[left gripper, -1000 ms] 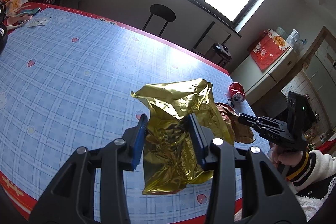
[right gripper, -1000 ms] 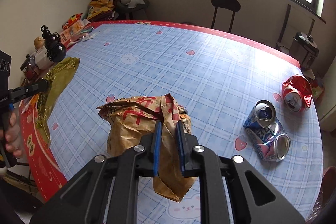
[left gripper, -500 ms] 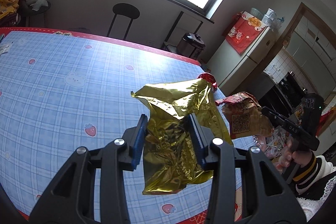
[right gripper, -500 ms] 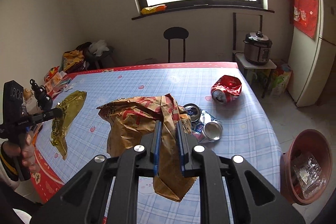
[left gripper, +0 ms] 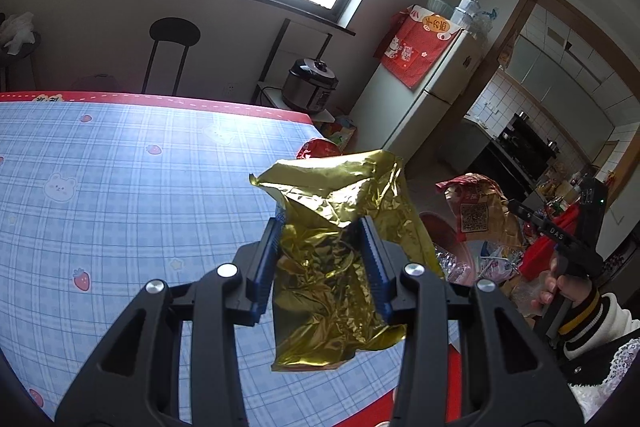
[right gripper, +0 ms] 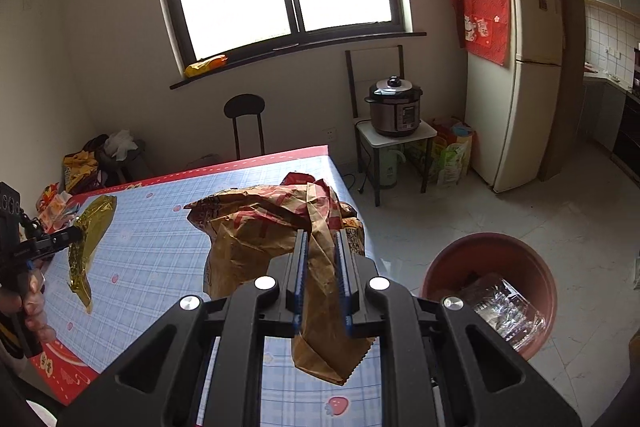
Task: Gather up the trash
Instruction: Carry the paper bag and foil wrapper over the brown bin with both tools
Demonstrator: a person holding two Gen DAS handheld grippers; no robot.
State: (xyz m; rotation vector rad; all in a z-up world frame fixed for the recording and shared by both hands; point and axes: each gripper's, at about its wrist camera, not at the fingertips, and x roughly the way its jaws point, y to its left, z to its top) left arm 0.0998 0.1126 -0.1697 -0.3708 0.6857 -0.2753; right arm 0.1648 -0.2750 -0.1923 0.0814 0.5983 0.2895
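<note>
My left gripper [left gripper: 320,233] is shut on a crumpled gold foil wrapper [left gripper: 340,259], held in the air above the blue checked table [left gripper: 120,187]. My right gripper [right gripper: 320,247] is shut on a brown and red paper snack bag [right gripper: 260,227], held up near the table's right edge. In the left wrist view the same snack bag [left gripper: 476,211] hangs to the right, off the table, in front of a hand [left gripper: 560,287] on the other gripper's handle. In the right wrist view the gold wrapper [right gripper: 88,239] hangs at far left. A reddish-brown bin [right gripper: 492,291] with clear plastic inside stands on the floor, lower right.
A crushed red can [left gripper: 318,149] peeks out behind the gold wrapper near the table's far right corner. Past the table stand a black stool [right gripper: 245,123], a pressure cooker [right gripper: 394,107] on a small white table, and a white fridge [right gripper: 516,79]. Light tiled floor surrounds the bin.
Both grippers have swung to the right and risen with their wrappers still held. The right wrist view has left the cans on the table and now takes in the floor and the bin.
</note>
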